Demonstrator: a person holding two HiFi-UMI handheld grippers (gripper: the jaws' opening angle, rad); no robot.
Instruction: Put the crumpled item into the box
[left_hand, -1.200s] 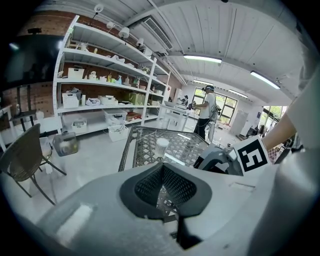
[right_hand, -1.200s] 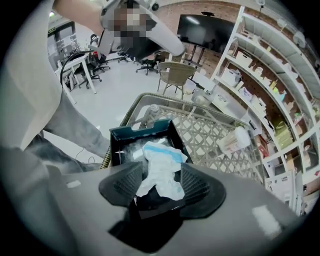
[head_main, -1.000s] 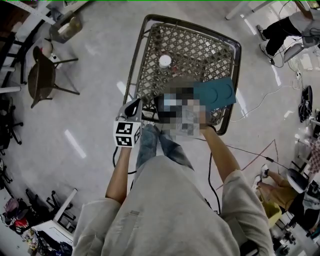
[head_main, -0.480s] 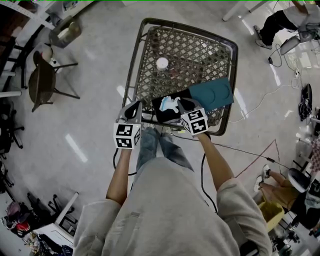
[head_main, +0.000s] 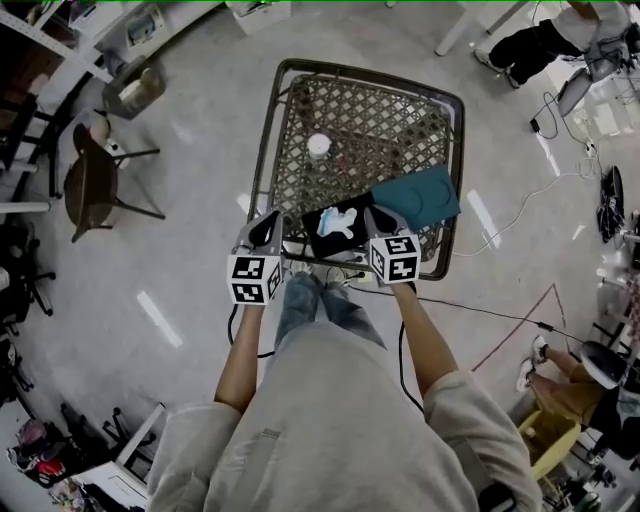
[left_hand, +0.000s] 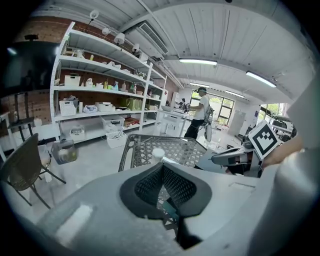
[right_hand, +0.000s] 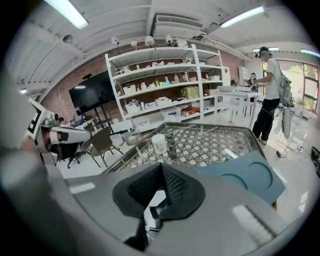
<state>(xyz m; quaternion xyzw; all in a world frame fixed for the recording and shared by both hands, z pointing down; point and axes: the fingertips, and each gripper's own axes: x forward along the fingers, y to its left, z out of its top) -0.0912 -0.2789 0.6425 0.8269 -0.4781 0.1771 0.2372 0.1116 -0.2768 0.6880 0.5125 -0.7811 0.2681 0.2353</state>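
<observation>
Two sets of fingers were empty: the left gripper (head_main: 271, 220) pinched together, the right gripper (head_main: 376, 213) just closed, near the box (head_main: 311, 224) holding the crumpled item (head_main: 338, 222).

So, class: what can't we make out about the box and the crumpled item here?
- Crumpled item: too small in the head view to tell its material; the right gripper view shows only a sliver.
- Box: head view, right end under the right gripper, whose jaws just closed empty.
- White container: contents not visible in any view.
</observation>
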